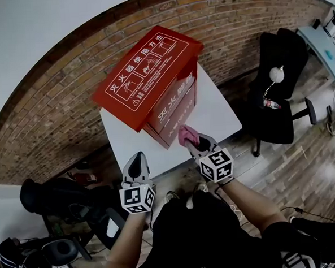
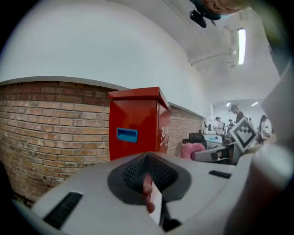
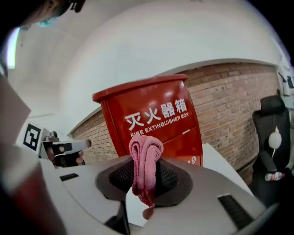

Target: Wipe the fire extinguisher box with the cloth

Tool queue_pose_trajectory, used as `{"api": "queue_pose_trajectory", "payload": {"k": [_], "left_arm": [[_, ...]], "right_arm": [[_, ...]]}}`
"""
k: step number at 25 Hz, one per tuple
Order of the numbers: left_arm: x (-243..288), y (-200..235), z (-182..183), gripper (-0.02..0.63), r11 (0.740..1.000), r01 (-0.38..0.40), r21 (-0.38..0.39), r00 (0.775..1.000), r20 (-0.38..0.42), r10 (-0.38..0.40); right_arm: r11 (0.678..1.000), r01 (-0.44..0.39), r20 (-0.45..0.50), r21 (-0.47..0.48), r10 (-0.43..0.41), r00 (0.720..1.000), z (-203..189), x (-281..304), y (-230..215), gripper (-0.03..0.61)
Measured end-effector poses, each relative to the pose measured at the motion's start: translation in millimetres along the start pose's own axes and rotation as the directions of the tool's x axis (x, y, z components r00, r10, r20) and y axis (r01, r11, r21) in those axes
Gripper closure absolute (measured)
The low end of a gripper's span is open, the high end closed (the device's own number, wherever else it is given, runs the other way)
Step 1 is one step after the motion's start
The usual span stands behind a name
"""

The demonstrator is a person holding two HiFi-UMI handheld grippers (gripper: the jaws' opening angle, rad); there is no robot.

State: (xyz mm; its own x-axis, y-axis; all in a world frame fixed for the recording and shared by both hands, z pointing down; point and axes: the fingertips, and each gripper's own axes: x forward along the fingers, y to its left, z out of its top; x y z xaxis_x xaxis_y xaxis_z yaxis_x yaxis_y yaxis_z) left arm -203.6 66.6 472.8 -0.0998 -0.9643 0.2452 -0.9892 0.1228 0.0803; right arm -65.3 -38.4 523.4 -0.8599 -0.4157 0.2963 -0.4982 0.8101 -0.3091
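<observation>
Within right claw (image 3: 146, 186): bunched pink cloth (image 3: 145, 153); glossy red box (image 3: 158, 117).

White table (image 1: 214, 108) by brick wall (image 1: 53, 120) w/ red fire ext. box (image 1: 150, 75) standing on it, apparently toward wall side.

One overhead, two low, toward box (image 1: 147, 75)

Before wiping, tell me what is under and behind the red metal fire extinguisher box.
The red metal box stands on a white tabletop, with a red-brown brick wall behind. The table surface directly beneath the box is covered, so anything there is unseen.
</observation>
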Motion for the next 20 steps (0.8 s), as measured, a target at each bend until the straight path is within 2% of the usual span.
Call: {"api": "queue_pose_trajectory", "payload": {"k": [4,11,14,20], "left_arm": [[-5.7,-1.7,27.6,0.586,0.999,0.037,-0.012,0.999,0.026,-0.037],[-34.4,-13.7,81.3,0.586,0.993,0.107,0.041,0.990,0.083,-0.110],[-40.9,-16.0,88.5,0.586,0.990,0.122,0.069,0.987,0.099,-0.129],[-52.1,-17.1,88.8,0.586,0.987,0.146,0.062,0.983,0.104,-0.152]], "right_arm": [[0.997,0.037,0.065,-0.067,-0.032,0.997,42.1,-35.0,26.9,0.472],[0.993,0.061,0.188,-0.102,-0.041,0.981,98.9,-86.0,67.8,0.472],[0.988,0.082,0.210,-0.133,-0.053,0.976,108.5,-91.3,78.5,0.472],[0.979,0.116,0.194,-0.169,-0.082,0.978,102.0,-93.7,91.0,0.472]]}}
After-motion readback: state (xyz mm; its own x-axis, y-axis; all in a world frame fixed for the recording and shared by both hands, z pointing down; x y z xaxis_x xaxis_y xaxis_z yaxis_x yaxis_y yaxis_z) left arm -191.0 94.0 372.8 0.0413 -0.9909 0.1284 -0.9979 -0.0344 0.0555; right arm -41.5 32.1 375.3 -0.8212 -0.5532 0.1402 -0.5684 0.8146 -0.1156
